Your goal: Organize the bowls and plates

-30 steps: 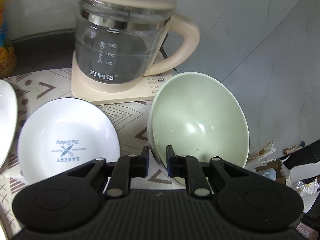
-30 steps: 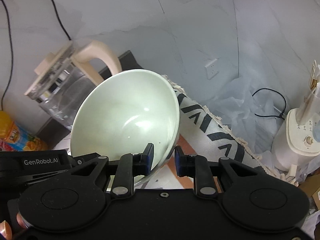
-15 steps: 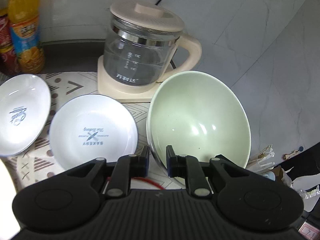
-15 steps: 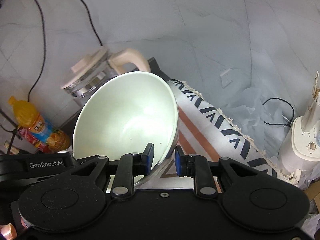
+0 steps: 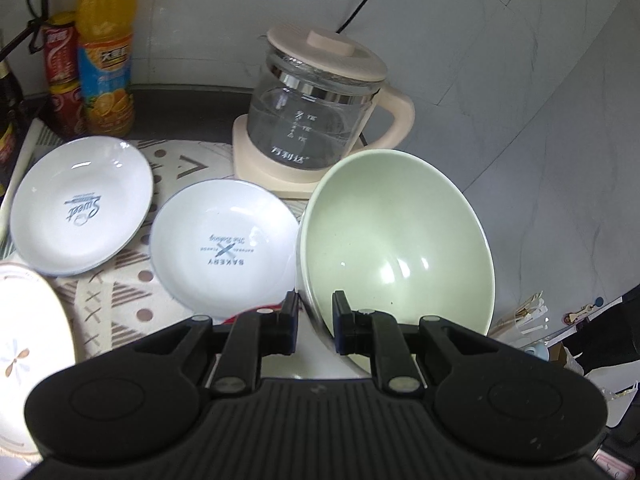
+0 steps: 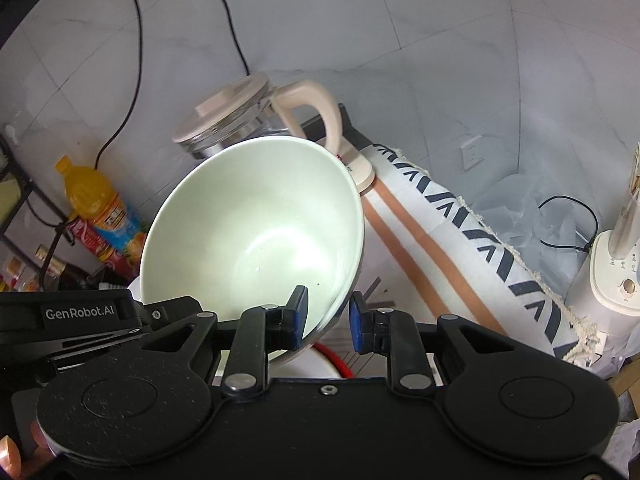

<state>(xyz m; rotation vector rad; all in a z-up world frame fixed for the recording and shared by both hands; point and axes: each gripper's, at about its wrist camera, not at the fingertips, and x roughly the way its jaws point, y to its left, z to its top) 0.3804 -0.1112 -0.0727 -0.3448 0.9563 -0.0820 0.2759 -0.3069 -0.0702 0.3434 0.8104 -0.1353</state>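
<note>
Each hand-held gripper pinches the rim of a pale green bowl: the left hand-held gripper point(image 5: 314, 322) clamps the near rim of its green bowl point(image 5: 396, 240), and the right hand-held gripper point(image 6: 327, 318) clamps the near rim of its own green bowl point(image 6: 256, 236); both bowls hang tilted, clear of the tabletop point(image 5: 132, 304), open sides toward the cameras. Whether these are one bowl or two cannot be told from either view. The chief risk is slippage: a glazed rim held at one spot, with the weight cantilevered out toward 12 o'clock, may pivot or slide between the pads if a hand jolts or rolls. The bakery plate point(image 5: 224, 248) lies at 10 o'clock of the left bowl, just beside it, and the glass kettle point(image 5: 316, 120) stands at 12 o'clock, so a swing could chip either. The sweet plate point(image 5: 80, 208) at 9 o'clock looks safer. Lowering one bowl into the other off-centre could knock rims.
</note>
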